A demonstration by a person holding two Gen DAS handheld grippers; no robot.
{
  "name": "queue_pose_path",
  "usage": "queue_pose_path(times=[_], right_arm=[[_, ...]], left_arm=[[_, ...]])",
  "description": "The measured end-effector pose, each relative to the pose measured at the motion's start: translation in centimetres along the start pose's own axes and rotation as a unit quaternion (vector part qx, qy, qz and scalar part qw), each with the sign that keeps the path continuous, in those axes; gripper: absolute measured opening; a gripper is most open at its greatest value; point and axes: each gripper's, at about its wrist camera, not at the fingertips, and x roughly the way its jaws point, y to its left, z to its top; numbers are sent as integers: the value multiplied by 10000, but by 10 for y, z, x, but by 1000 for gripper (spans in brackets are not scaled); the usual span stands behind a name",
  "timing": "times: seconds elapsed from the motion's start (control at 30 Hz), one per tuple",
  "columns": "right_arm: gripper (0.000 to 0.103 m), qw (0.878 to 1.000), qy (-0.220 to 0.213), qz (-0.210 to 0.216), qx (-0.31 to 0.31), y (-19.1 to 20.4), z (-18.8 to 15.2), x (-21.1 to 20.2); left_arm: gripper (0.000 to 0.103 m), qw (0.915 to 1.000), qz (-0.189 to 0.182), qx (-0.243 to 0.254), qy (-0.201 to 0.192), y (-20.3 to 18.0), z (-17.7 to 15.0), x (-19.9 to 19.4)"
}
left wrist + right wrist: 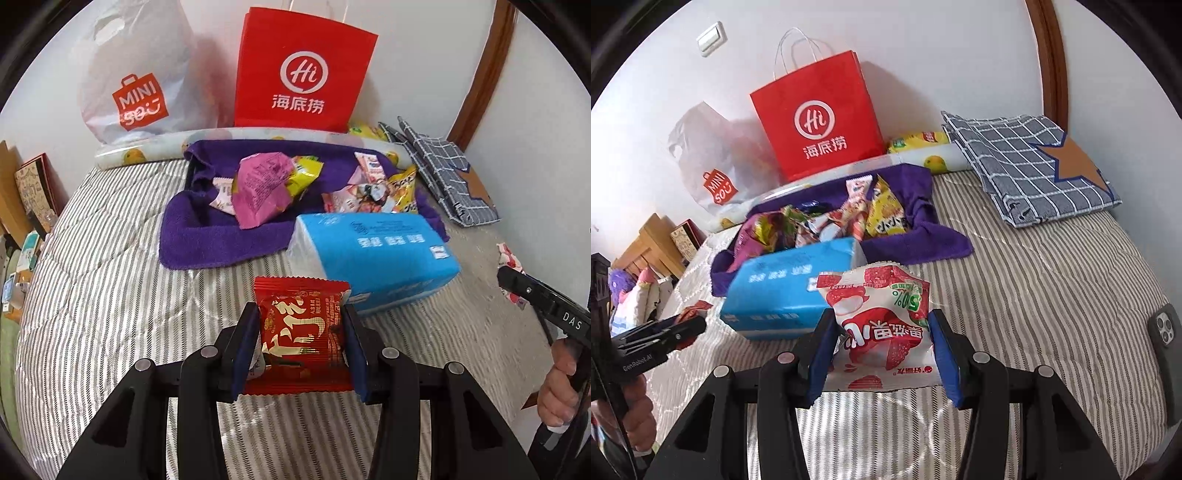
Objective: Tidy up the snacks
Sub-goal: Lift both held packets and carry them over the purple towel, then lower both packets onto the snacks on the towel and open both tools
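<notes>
left view
tool: left gripper clamped on red packet, pads on both side edges
packet place: held up off the striped bed, just in front of the tissue pack
handling: looks light, crinkly foil, puffy centre; likely slick, so grip mid-body, not on the sealed ends
pile: snacks on purple towel, behind the tissue pack; soft cloth, loose folds
bags: red paper bag stiff, upright, behind the towel; white plastic bag limp

right view
tool: right gripper closed on white-red packet, pads at its sides
packet place: lifted, just right of the tissue pack
handling: thin film, air-filled, contents probably crushable; keep squeeze gentle
tissue pack: soft block, glossy wrap
other: checked cloth folded, far right of the tissue pack; phone at bed edge
</notes>
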Motion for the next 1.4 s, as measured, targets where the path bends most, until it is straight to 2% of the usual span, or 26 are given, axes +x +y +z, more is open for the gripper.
queue_pose_path(times=[0.33,0.63,1.03,1.4], right_arm=[[48,9996,-131,172,-190,24,33,-5],[48,9988,-253,301,-297,39,70,8],[48,9980,-340,190,-505,47,119,47],[48,9983,-288,361,-355,42,151,87]], left_arm=[[44,9997,-151,105,-156,-14,31,-7],[44,9994,-165,162,-265,-18,68,-2],[44,9992,-127,65,-379,-15,124,24],[44,9987,-19,-86,-498,-1,159,42]])
